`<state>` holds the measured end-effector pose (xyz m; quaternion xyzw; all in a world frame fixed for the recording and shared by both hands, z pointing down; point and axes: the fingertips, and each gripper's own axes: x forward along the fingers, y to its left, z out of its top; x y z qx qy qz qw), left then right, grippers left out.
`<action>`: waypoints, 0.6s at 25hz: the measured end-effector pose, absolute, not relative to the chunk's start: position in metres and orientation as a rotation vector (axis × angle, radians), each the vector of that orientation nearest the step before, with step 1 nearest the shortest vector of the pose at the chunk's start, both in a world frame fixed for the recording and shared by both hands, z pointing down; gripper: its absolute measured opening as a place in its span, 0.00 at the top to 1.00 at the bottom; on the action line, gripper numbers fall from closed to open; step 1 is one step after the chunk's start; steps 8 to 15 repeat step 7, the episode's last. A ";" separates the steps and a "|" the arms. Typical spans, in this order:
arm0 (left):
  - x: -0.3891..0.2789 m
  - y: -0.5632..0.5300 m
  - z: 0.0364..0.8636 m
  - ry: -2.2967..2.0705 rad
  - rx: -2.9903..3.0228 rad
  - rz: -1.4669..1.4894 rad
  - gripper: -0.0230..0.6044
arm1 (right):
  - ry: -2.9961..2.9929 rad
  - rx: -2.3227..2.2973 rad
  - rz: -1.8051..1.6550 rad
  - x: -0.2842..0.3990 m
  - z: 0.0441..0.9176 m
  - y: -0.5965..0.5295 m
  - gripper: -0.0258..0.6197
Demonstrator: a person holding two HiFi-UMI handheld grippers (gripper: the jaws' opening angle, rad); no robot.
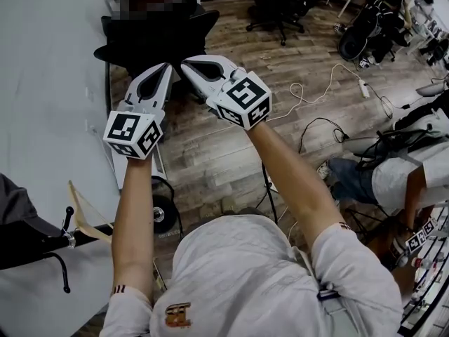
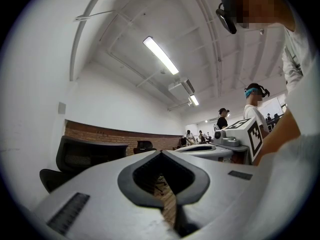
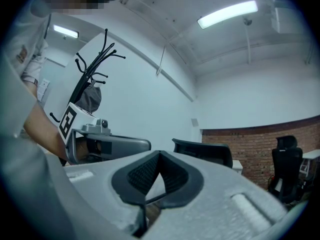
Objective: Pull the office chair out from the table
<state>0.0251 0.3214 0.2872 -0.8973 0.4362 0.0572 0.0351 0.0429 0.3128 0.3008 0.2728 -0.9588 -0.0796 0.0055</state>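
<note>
**Both grippers shut and empty, short of the chair**

Nearest in the head view, the person's two forearms reached forward side by side. The left gripper [image 1: 168,66] and the right gripper [image 1: 185,63] were held about level with their tips almost meeting. Each gripper's own view showed its jaws closed together on nothing. They probably pointed that way to line up with the office chair [image 1: 156,42] ahead.

The black chair stood just beyond them, by the far right edge of the white desk [image 1: 49,97]. Neither gripper appeared to touch it. The pictures did not show how far its seat sat under that edge. The scene would fit a chair waiting to be drawn out or one already drawn clear.

A loose cable [image 1: 309,93] and a power strip [image 1: 363,88] lay on the wooden floor to the right, where they could snag the castors. A seated person [image 1: 410,177] was at the right edge, and more chairs [image 1: 277,5] stood farther back.
</note>
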 end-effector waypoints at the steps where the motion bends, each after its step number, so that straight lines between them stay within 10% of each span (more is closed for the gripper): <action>1: 0.025 0.321 0.287 1.340 -2.758 0.176 0.96 | -3.002 0.854 -0.250 0.043 0.300 0.313 0.96; 15: 0.029 0.315 0.285 1.341 -2.760 0.175 0.96 | -3.010 0.850 -0.251 0.047 0.296 0.307 0.96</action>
